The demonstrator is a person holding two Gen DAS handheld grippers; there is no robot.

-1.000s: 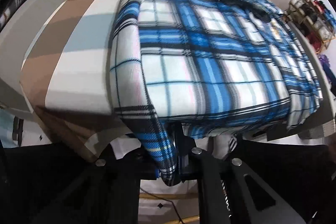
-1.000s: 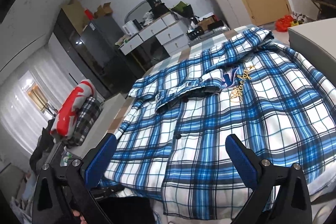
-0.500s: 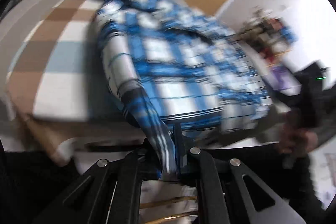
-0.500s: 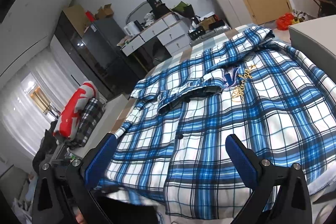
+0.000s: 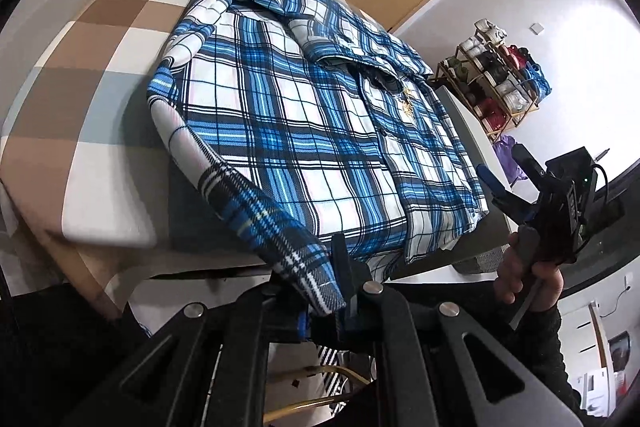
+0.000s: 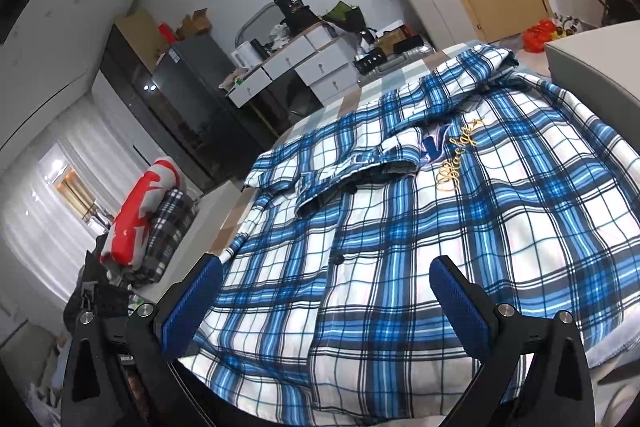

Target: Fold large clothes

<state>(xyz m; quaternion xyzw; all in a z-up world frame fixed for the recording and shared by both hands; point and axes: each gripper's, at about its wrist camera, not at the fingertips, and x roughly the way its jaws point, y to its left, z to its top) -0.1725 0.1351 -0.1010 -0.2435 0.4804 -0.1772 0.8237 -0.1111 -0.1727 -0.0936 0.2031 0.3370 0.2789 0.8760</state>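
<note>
Bedroom, checked bed [image 5: 100,39] carrying a blue plaid shirt [image 5: 312,131] spread flat, buttoned front up.
Left hand-held gripper [image 5: 324,301] is clamped on the shirt's sleeve cuff [image 5: 308,275]; right hand-held gripper [image 6: 324,301] hovers over the hem, blue pads [image 6: 460,303] wide apart.

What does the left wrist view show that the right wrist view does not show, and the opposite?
Only the left wrist view shows the left gripper shut on the plaid sleeve cuff, the brown checked bedsheet, a shoe rack, and the person's hand holding the other tool.

Only the right wrist view shows the right gripper open above the hem, the gold embroidery, a white drawer unit and a pile of folded clothes.

Both show the blue plaid shirt lying flat on the bed.
</note>
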